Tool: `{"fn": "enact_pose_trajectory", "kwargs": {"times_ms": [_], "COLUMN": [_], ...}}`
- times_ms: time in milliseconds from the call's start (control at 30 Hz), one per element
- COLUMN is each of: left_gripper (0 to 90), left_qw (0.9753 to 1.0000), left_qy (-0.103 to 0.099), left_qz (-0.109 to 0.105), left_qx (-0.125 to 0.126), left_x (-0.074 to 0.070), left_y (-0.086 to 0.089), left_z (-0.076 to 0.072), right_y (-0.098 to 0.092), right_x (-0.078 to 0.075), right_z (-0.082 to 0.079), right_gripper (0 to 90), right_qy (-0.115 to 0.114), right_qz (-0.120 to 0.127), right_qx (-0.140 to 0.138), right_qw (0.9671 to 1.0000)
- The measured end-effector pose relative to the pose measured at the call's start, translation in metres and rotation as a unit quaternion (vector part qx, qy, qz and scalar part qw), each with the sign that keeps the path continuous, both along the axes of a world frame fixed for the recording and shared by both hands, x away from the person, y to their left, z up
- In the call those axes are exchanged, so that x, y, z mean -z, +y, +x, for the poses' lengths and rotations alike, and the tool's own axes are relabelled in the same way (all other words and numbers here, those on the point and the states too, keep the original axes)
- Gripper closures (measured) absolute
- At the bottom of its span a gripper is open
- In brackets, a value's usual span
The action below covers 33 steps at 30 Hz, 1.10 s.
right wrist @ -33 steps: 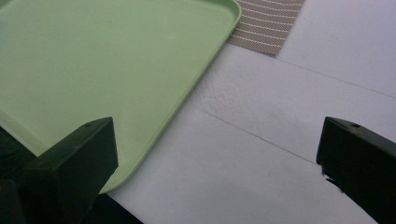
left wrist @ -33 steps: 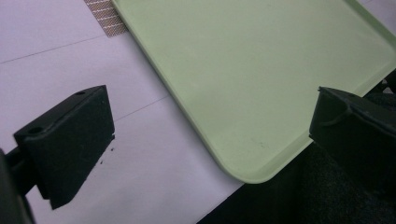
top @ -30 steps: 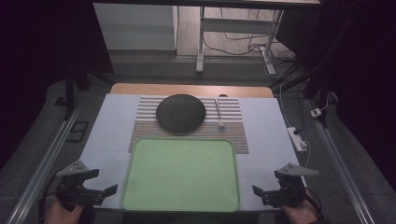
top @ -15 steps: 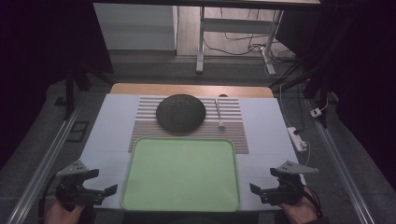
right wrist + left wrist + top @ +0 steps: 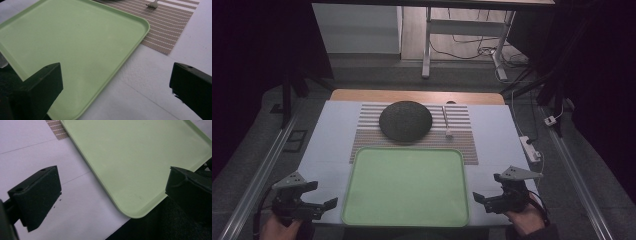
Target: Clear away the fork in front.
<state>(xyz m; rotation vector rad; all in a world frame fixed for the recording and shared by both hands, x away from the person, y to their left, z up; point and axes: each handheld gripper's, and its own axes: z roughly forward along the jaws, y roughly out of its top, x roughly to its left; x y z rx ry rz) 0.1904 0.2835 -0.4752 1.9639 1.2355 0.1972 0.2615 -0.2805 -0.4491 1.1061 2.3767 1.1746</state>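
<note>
- My left gripper (image 5: pixel 319 207) stood with its jaws set wide apart and gripped nothing; it hovered over the white desk (image 5: pixel 332 135) just beside the near left corner of the green tray (image 5: pixel 407 220).
- In the left gripper view, the rounded near corner of the green tray (image 5: pixel 140 157) lay between the two jaws, and neither jaw touched it.
- My right gripper (image 5: pixel 482 199) was likewise fully spread and empty, just beside the tray's near right edge.
- In the right gripper view, the tray's rim ran between the jaws with bare desk (image 5: pixel 150 97) beneath; no contact was made.
- Progress, as I judged it: work was at the very start. Nothing was grasped, lifted or placed.
- Container state: the green tray held nothing; its whole floor was bare.
- Beyond the tray, a striped placemat (image 5: pixel 367 132) lay on the desk, its near edge tucked under the tray's far rim.
- On that placemat sat a dark round dome-shaped item (image 5: pixel 405 120), possibly an upturned bowl; I could not tell which.
- A small pale utensil (image 5: pixel 446 121) lay on the placemat to the dome's right, apart from it.
- Remaining, as I judged it: the dome and utensil were not yet moved onto the tray.
</note>
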Motion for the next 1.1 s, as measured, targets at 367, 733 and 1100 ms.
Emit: {"fn": "enact_pose_trajectory", "kwargs": {"times_ms": [367,733,1100], "left_gripper": [0.3,0.5,0.6], "left_qw": [1.0000,1.0000,1.0000], "left_qy": [0.002,0.002,0.002], "left_qz": [0.000,0.000,0.003], "left_qx": [-0.002,-0.002,-0.001], "left_x": [0.000,0.000,0.000], "left_y": [0.000,0.000,-0.001], "left_z": [0.001,0.001,0.001], "right_y": [0.008,0.024,0.037], "right_x": [0.001,0.004,0.011], "right_z": [0.018,0.040,0.063], "right_gripper": [0.0,0.0,0.0], "right_qy": [0.006,0.000,-0.011], "right_qz": [0.001,-0.015,-0.042], "right_qx": [0.010,0.009,0.007], "right_qw": [0.9999,0.9999,0.9990]}}
